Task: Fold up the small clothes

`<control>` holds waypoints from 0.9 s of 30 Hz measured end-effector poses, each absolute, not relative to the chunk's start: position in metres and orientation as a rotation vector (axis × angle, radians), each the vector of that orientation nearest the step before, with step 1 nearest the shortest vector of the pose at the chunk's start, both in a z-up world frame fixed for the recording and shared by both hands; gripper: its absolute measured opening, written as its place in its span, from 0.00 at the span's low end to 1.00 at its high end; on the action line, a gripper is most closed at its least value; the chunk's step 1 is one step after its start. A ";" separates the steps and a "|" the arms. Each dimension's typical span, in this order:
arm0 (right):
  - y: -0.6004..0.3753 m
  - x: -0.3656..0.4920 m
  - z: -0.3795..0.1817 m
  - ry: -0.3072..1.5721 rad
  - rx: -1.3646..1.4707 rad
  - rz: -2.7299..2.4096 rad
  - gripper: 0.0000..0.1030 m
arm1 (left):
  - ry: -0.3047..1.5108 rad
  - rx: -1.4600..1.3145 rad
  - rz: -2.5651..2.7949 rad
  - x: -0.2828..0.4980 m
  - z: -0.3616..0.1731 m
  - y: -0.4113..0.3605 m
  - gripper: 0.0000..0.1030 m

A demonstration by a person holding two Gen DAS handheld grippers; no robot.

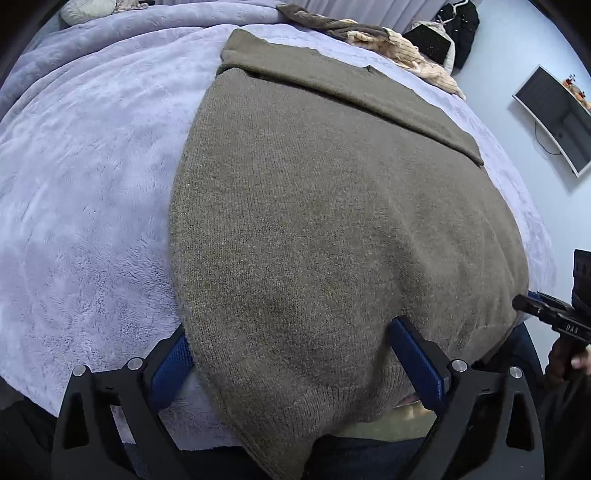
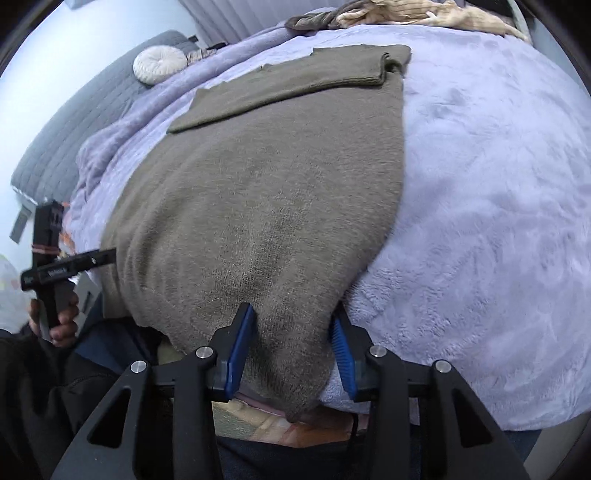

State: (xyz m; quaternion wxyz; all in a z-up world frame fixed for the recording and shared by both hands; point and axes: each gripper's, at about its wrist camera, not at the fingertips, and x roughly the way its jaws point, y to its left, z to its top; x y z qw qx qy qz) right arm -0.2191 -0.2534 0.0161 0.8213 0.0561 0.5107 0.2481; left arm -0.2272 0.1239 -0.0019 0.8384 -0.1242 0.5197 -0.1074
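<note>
The bed [image 1: 85,177], covered by a plush lilac blanket [image 2: 480,192], carries the whole job, and its soft, slippery pile is the first risk: a pull on the garment could drag the blanket into ridges or let the cloth slide instead of creasing cleanly.

On it lies the olive knit sweater [image 1: 314,206], spread flat with its sleeves folded across the far end and its near hem hanging over the bed's edge toward the person. Being broad and limp, it would likely sag in the middle if the two corners are lifted unevenly, and the crossed sleeves could slip out of place.

The left hand-held gripper [image 1: 291,354] straddles the near left corner of the hem with its jaws wide apart, the cloth between them but not pinched. If it rises now, that corner stays behind.

The right hand-held gripper [image 2: 293,339] has the near right corner between its blue pads, jaws about half apart; I cannot tell whether they press the knit firmly. A shallow bite on thick fabric could slip off mid-fold.

Loose clothes [image 2: 424,14] at the far edge lie well clear.
</note>
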 end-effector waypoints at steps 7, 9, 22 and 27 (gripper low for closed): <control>-0.235 -0.211 0.009 1.113 0.085 0.568 0.54 | 1.113 -0.270 -0.207 -0.221 -0.003 0.120 0.85; -0.234 -0.210 0.016 1.103 0.076 0.589 0.12 | 1.092 -0.254 -0.199 -0.224 0.008 0.116 0.54; -0.282 -0.158 0.087 0.796 0.432 0.637 0.10 | 0.891 -0.387 -0.267 -0.163 0.079 0.135 0.14; -0.272 -0.107 0.064 0.864 0.394 0.544 0.10 | 0.990 -0.441 -0.251 -0.107 0.040 0.135 0.14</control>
